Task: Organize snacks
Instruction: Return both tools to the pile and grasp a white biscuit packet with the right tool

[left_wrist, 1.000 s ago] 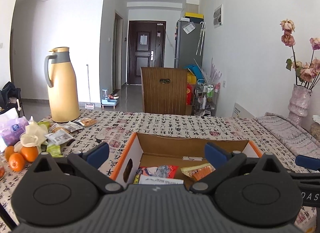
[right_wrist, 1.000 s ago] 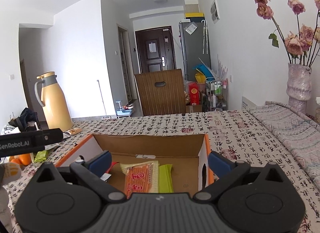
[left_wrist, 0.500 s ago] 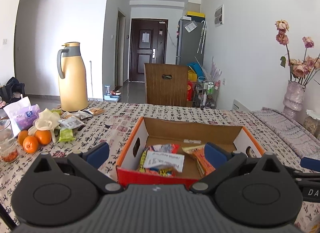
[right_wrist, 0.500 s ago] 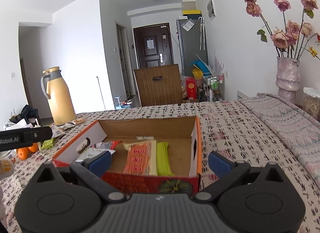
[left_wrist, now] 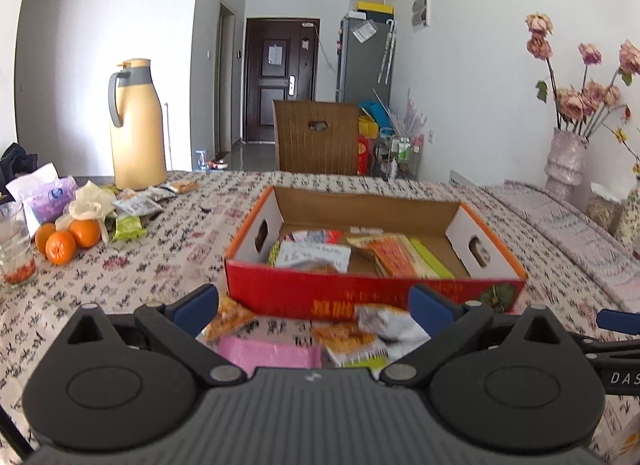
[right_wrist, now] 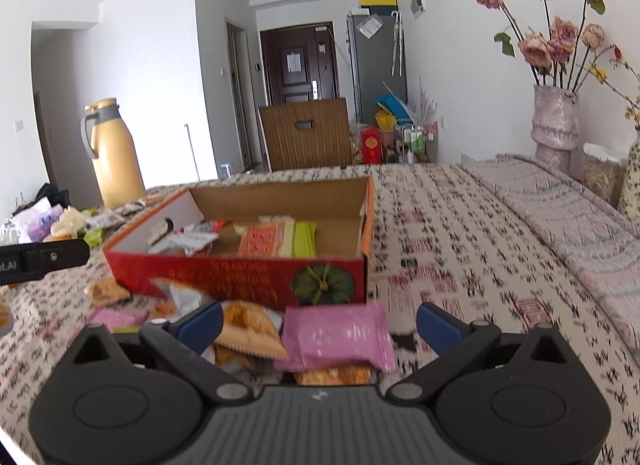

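Observation:
A red cardboard box (left_wrist: pixel 372 293) (right_wrist: pixel 240 273) stands on the patterned table with several snack packets inside. Loose snacks lie on the table in front of it: a pink packet (right_wrist: pixel 336 337) (left_wrist: pixel 272 353), orange packets (right_wrist: pixel 248 329) (left_wrist: pixel 344 337) and a silver one (left_wrist: pixel 384 321). My left gripper (left_wrist: pixel 314 305) is open and empty, hovering over these loose snacks. My right gripper (right_wrist: pixel 320 319) is open and empty, just above the pink packet. More snacks (left_wrist: pixel 136 205) lie at the far left by the flask.
A yellow thermos flask (left_wrist: pixel 136 129), oranges (left_wrist: pixel 66 239), a glass (left_wrist: pixel 14 249) and a tissue pack (left_wrist: pixel 44 197) sit at the left. A vase of dried flowers (right_wrist: pixel 554 125) and jars stand at the right. A wooden chair (left_wrist: pixel 316 137) is behind the table.
Both grippers have pulled back from over the box toward the table's near edge. The loose snacks in front of the box have come into view under them.

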`<state>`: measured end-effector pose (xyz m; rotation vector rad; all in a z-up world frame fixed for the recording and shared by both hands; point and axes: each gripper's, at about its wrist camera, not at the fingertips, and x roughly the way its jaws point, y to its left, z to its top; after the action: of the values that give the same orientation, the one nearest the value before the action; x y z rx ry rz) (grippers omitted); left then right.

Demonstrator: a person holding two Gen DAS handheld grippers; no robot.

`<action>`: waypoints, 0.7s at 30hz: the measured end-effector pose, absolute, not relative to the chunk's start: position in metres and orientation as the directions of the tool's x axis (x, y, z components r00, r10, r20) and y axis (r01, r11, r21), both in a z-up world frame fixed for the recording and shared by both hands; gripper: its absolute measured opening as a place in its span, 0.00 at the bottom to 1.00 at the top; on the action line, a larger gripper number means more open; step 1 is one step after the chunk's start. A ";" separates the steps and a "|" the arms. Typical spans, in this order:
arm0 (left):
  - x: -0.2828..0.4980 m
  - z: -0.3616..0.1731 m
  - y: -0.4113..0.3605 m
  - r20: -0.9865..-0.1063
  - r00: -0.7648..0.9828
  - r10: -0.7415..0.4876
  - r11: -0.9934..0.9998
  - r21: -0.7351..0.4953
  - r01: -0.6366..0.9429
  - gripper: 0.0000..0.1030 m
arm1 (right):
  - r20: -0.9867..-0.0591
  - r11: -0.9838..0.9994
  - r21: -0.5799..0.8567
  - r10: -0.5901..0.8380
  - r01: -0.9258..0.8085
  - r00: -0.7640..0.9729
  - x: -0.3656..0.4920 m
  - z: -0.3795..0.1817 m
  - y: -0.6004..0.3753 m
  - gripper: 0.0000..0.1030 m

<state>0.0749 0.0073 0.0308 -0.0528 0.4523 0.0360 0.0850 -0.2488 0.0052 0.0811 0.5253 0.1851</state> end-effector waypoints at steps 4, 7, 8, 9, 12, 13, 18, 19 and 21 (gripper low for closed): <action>0.064 0.022 0.006 -0.453 0.891 0.008 0.999 -0.039 -0.029 1.00 | -0.525 0.980 0.117 0.196 -0.158 0.828 0.076 -0.008 -0.250 1.00; 0.058 0.014 0.007 -0.470 0.883 0.004 0.999 -0.035 -0.023 1.00 | -0.551 0.982 0.109 0.190 -0.156 0.812 0.070 -0.017 -0.252 1.00; 0.057 0.011 0.008 -0.477 0.879 0.003 0.999 -0.033 -0.021 1.00 | -0.559 0.982 0.107 0.188 -0.154 0.808 0.068 -0.020 -0.252 1.00; 0.057 0.008 0.008 -0.484 0.875 0.004 0.999 -0.031 -0.021 1.00 | -0.568 0.983 0.106 0.184 -0.151 0.802 0.066 -0.023 -0.252 1.00; 0.058 -0.001 0.010 -0.511 0.860 0.010 0.999 -0.030 -0.029 1.00 | -0.593 0.986 0.090 0.168 -0.143 0.788 0.062 -0.031 -0.255 1.00; 0.058 -0.004 0.011 -0.518 0.855 0.009 0.999 -0.032 -0.030 1.00 | -0.601 0.987 0.082 0.159 -0.137 0.783 0.061 -0.034 -0.256 1.00; 0.057 -0.012 0.010 -0.535 0.845 0.002 0.999 -0.033 -0.023 1.00 | -0.634 0.990 0.075 0.137 -0.116 0.761 0.059 -0.046 -0.260 1.00; 0.057 -0.013 0.010 -0.539 0.843 0.000 0.999 -0.034 -0.022 1.00 | -0.640 0.990 0.077 0.137 -0.115 0.756 0.059 -0.049 -0.260 0.99; 0.058 -0.014 0.009 -0.545 0.838 -0.007 0.999 -0.035 -0.015 1.00 | -0.647 0.990 0.080 0.139 -0.114 0.749 0.060 -0.053 -0.260 0.93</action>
<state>0.0576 0.0092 -0.0139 -0.0387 0.5766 0.0044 0.0600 -0.2599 -0.0531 0.0359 0.7104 0.1385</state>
